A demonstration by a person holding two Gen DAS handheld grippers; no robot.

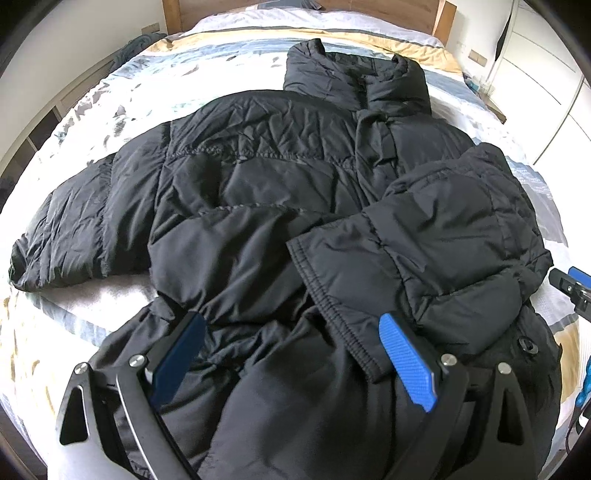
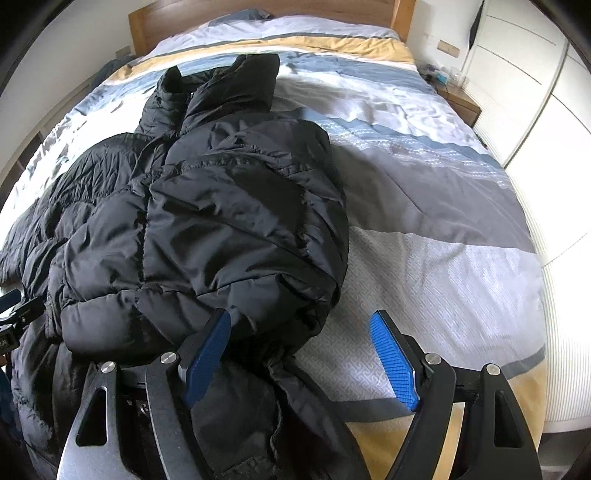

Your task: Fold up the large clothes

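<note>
A black puffer jacket (image 1: 266, 177) lies front up on the bed, collar toward the headboard. One sleeve (image 1: 74, 229) stretches out to the left. The other sleeve (image 1: 443, 251) is folded over the jacket's front, its cuff near the hem. My left gripper (image 1: 291, 332) is open over the jacket's lower part, holding nothing. My right gripper (image 2: 301, 328) is open over the jacket's (image 2: 221, 221) lower right edge, holding nothing. The right gripper also shows at the right edge of the left wrist view (image 1: 574, 286).
The bed's striped cover (image 2: 424, 177) in grey, blue, white and yellow lies bare to the right of the jacket. A wooden headboard (image 2: 258, 11) stands at the far end. White wardrobe doors (image 2: 535, 74) and a small bedside table (image 2: 461, 99) are on the right.
</note>
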